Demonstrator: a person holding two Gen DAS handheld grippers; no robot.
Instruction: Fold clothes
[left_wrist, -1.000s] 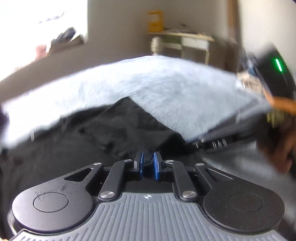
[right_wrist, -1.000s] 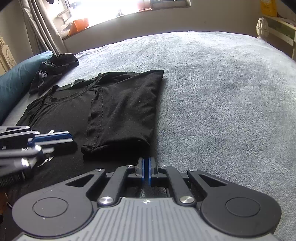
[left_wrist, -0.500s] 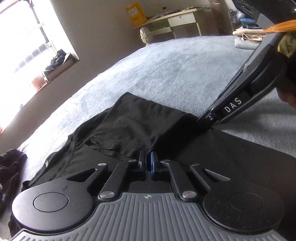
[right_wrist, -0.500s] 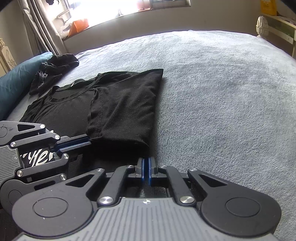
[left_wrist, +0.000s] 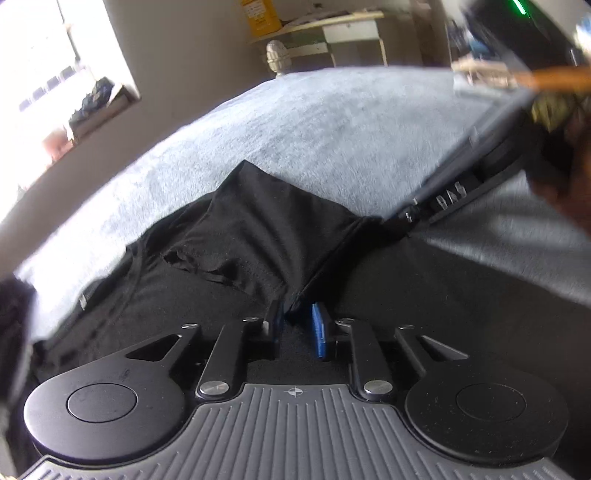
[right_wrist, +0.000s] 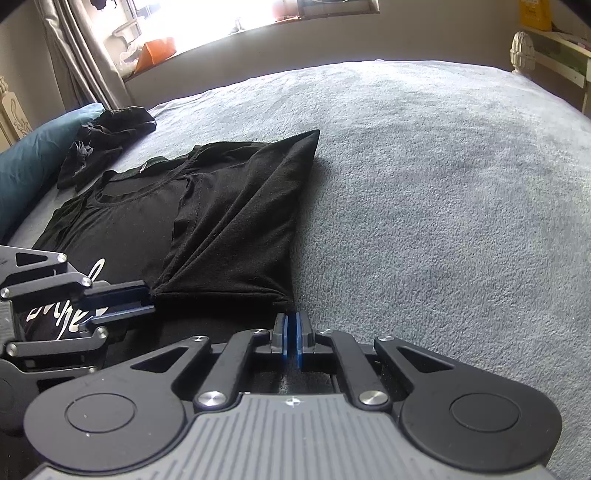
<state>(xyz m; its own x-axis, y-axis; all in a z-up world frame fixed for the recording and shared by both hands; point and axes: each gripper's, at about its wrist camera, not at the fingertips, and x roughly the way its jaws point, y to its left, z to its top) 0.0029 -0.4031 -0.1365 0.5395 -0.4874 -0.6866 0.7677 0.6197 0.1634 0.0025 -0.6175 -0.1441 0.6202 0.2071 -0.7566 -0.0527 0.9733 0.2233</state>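
Releasing folded sleeve (right_wrist: 236, 229): left gripper (left_wrist: 297, 325) fingers opening, cloth corner between, likely fold set; right gripper (right_wrist: 291, 332) fingers closed on shirt (right_wrist: 122, 221) edge, lower centre, anchoring it on bed (right_wrist: 443, 184).

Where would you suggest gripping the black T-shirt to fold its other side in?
I would take the black T-shirt at its flat, unfolded sleeve edge beside the blue pillow, coming from that side, low along the grey blanket, since the opposite sleeve already lies folded over.
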